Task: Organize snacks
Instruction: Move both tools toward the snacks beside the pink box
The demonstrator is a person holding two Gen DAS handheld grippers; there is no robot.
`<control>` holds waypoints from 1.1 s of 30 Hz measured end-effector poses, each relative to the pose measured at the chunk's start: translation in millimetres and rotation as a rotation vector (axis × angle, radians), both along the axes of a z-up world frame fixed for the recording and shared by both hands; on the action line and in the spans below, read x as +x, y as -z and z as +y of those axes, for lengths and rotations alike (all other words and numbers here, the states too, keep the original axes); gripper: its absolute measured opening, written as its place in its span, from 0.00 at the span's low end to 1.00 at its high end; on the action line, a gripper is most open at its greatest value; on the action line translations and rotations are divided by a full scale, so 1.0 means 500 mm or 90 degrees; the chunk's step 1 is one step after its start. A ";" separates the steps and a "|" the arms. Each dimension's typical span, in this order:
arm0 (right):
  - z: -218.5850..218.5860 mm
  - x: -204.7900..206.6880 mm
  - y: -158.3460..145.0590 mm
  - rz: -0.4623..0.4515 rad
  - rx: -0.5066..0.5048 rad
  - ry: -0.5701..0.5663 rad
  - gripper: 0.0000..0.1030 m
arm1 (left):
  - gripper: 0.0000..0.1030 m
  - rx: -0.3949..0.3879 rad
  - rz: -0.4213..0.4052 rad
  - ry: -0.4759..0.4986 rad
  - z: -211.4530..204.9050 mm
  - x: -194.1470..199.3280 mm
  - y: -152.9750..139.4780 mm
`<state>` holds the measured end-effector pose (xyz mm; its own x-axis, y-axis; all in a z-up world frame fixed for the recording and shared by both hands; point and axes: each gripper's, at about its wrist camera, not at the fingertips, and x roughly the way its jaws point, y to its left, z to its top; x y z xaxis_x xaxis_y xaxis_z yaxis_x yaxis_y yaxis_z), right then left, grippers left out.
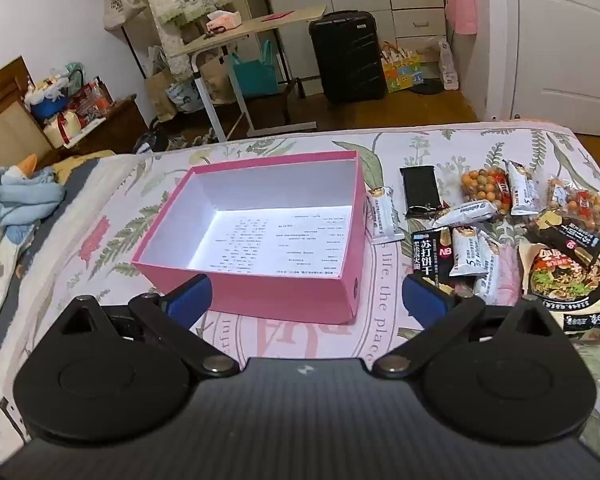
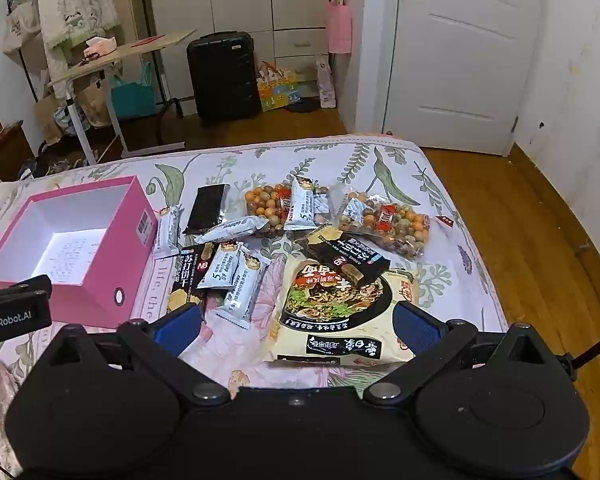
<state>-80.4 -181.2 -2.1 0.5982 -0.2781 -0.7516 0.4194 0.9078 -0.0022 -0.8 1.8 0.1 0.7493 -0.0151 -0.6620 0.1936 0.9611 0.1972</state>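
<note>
An open pink box (image 1: 284, 296) with a white inside stands empty on the bed; it also shows at the left of the right wrist view (image 2: 96, 292). Snacks lie in a loose pile to its right: a large noodle pack (image 2: 340, 320), black cracker packs (image 2: 346, 258), several white bars (image 2: 240, 280), two bags of coloured nuts (image 2: 392, 226) and a black bar (image 2: 208, 208). My left gripper (image 1: 306, 300) is open and empty, just in front of the box. My right gripper (image 2: 296, 322) is open and empty, hovering over the noodle pack's near edge.
The bed has a floral sheet (image 2: 380, 160); its right edge drops to a wooden floor (image 2: 540, 260). A blue cloth (image 1: 20, 200) lies at the bed's left. Beyond the bed stand a folding table (image 1: 240, 32), a black suitcase (image 1: 346, 56) and a white door (image 2: 460, 48).
</note>
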 end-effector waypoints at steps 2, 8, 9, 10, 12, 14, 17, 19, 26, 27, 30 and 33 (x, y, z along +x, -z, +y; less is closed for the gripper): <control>0.003 0.000 0.001 0.001 0.003 0.000 1.00 | 1.00 -0.015 0.009 0.009 0.009 0.000 0.001; -0.007 0.002 0.009 0.009 0.004 -0.001 1.00 | 0.99 -0.004 0.030 0.033 -0.007 0.010 0.017; -0.005 0.006 0.009 0.012 0.003 -0.001 1.00 | 0.99 -0.012 0.030 0.038 -0.009 0.005 0.016; -0.009 0.007 0.012 0.015 0.006 -0.001 1.00 | 0.99 -0.016 0.027 0.039 -0.008 0.001 0.017; -0.006 0.009 0.015 0.020 0.010 -0.001 1.00 | 0.99 -0.015 0.023 0.036 -0.009 -0.003 0.019; -0.011 0.007 0.018 0.022 0.015 0.001 1.00 | 0.99 -0.015 0.030 0.040 -0.012 -0.003 0.024; -0.015 0.006 0.020 0.022 0.018 0.002 1.00 | 1.00 -0.016 0.033 0.040 -0.011 -0.001 0.028; -0.017 0.006 0.022 0.022 0.019 0.002 1.00 | 1.00 -0.017 0.036 0.040 -0.011 0.001 0.029; -0.018 0.006 0.029 0.026 0.012 -0.005 1.00 | 1.00 -0.024 0.055 0.036 -0.016 0.004 0.031; -0.018 0.006 0.030 0.024 0.011 -0.006 1.00 | 1.00 -0.023 0.052 0.036 -0.017 0.003 0.030; -0.019 0.007 0.034 0.022 0.011 -0.014 1.00 | 1.00 -0.021 0.049 0.039 -0.021 0.002 0.030; -0.019 0.010 0.038 0.024 0.008 -0.022 1.00 | 1.00 -0.020 0.057 0.045 -0.025 0.003 0.032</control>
<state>-75.6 -190.7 -20.9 0.5787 -0.2488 -0.7767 0.3876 0.9218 -0.0064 0.5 -10.8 -15.7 0.6840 -0.0881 -0.7242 0.2767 0.9498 0.1458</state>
